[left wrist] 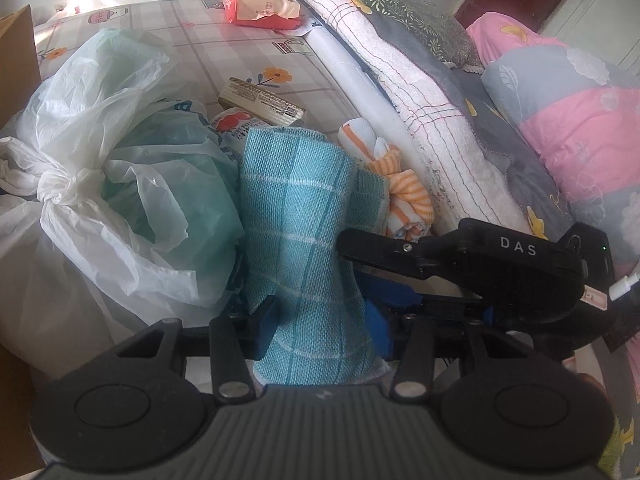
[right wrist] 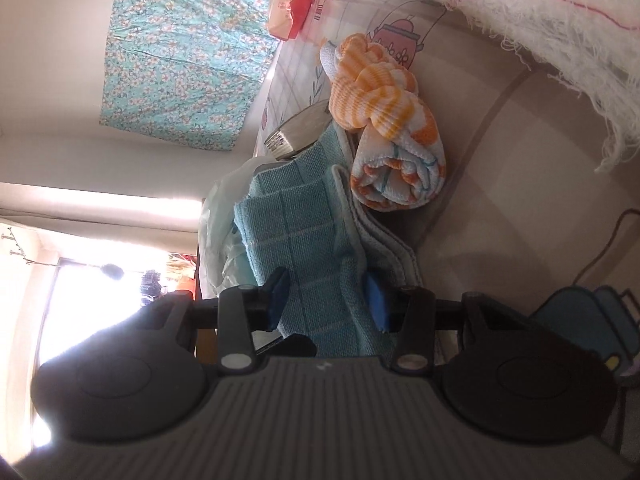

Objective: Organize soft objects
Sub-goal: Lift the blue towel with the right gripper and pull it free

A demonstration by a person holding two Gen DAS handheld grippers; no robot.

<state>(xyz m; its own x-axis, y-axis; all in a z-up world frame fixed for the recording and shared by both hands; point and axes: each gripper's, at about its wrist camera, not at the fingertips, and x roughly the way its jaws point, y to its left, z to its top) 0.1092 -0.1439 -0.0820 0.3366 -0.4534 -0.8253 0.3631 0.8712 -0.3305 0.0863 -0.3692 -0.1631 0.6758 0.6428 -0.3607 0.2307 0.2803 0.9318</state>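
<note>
Between the blue pads of the left tongs (left wrist: 320, 326), in the left wrist view, stands a folded teal checked woven cloth (left wrist: 298, 216), clamped on both sides near its lower end. The right tongs (left wrist: 460, 258), a black body marked DAS, reach in from the right and meet the same cloth at its right edge. Left of the cloth lies a crumpled translucent white plastic bag (left wrist: 100, 152), knotted at one side, with green showing through it. Just right of the cloth sits a rolled orange-and-white striped towel (left wrist: 404, 188). Behind them lie a flat beige printed packet (left wrist: 260, 100) and, farther back, a red-and-cream soft pack (left wrist: 260, 2), both on the checked bed sheet with flower prints (left wrist: 208, 48). A long white fringed towel with thin red lines (left wrist: 416, 92) runs along the right, beside a pink-and-blue quilt (left wrist: 576, 120).

Seen from the right wrist, turned on its side, the right tongs (right wrist: 330, 300) pinch the teal cloth (right wrist: 296, 224) between their blue pads. The striped towel roll (right wrist: 392, 132) lies just beyond it, touching the cloth's grey-edged fold. A teal floral curtain (right wrist: 180, 52) hangs on the wall behind.
</note>
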